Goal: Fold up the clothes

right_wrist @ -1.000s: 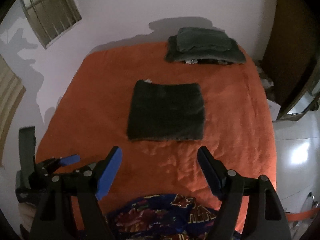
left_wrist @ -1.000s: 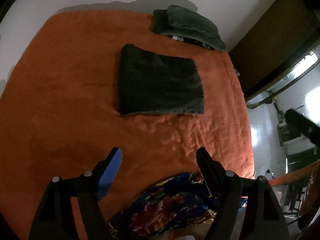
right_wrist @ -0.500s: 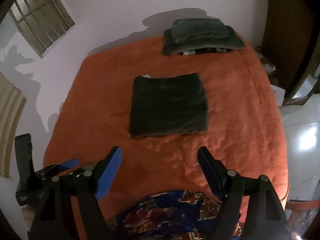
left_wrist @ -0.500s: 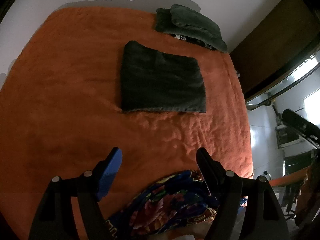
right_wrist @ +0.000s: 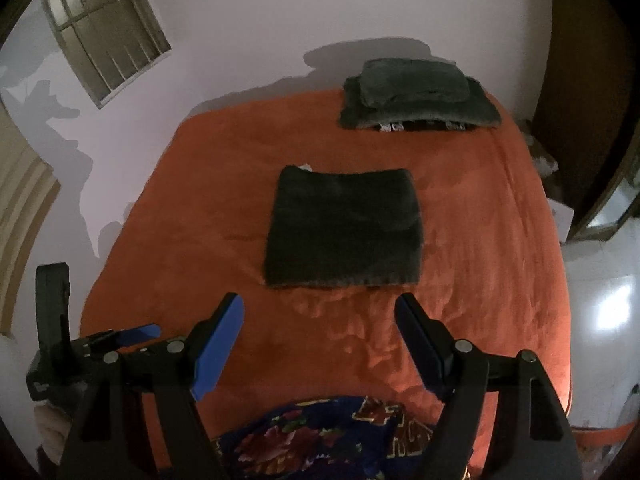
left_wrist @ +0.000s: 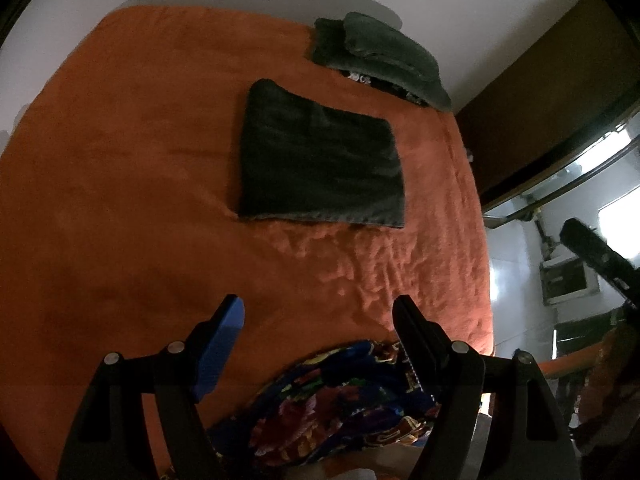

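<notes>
Left gripper: jaws spread wide, holding nothing, hovering above the near part of the orange bedspread; it also shows at the left edge of the right wrist view.
Folded dark garment: lies flat as a neat rectangle in the middle of the bed, apart from both grippers; judged already folded.
Folded stack: two grey-green pieces piled at the far right of the bed by the wall, well apart from the dark garment.
Patterned cloth: a crumpled blue floral piece at the near edge, below and between the fingers of each gripper; probably the next garment, though the dim light leaves its shape unclear.
Right gripper: jaws wide apart, empty, aimed at the near edge of the dark garment.
Step in hand: likely moving the finished piece to the stack; each gripper would do well to pinch a near corner through all layers, then lift level so the fold stays intact.
Change since a second ago: both cameras have pulled up and back a little, the bed looks smaller in the right view, and the jaws remain spread.
</notes>
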Demonstrator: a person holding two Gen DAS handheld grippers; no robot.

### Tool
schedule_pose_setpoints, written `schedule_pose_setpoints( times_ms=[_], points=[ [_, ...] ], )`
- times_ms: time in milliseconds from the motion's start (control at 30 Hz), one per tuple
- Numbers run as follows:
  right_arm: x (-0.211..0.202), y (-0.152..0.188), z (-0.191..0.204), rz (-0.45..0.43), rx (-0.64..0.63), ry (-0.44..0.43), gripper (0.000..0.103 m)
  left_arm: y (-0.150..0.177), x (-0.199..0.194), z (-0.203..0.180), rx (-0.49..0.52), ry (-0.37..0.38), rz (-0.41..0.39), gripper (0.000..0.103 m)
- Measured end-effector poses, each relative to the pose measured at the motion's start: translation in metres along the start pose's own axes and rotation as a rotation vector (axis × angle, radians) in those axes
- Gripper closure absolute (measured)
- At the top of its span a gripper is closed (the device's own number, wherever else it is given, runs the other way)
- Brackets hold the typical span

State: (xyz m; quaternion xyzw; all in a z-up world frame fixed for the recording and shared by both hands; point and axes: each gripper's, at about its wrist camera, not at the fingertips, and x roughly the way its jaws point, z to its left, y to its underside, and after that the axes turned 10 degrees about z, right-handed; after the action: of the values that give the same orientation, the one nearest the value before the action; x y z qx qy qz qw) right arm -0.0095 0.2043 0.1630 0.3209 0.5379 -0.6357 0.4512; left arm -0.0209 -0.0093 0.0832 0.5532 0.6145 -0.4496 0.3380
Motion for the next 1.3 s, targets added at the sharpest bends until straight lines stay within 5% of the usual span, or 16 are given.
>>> schedule_pose_setpoints(
  times_ms=[1033, 1300],
  points=[
    [-0.001, 0.021, -0.006, 0.040, -0.006, -0.028, 0.026, 0.007, 0.005, -0.013, 0.023, 0.078, -0.009, 0.025],
    [0.009, 0.013, -0.016, 0.044, 0.012, -0.014, 0.026, -0.001, 0.023, -0.004, 0.023, 0.064, -0.076, 0.025]
  ],
)
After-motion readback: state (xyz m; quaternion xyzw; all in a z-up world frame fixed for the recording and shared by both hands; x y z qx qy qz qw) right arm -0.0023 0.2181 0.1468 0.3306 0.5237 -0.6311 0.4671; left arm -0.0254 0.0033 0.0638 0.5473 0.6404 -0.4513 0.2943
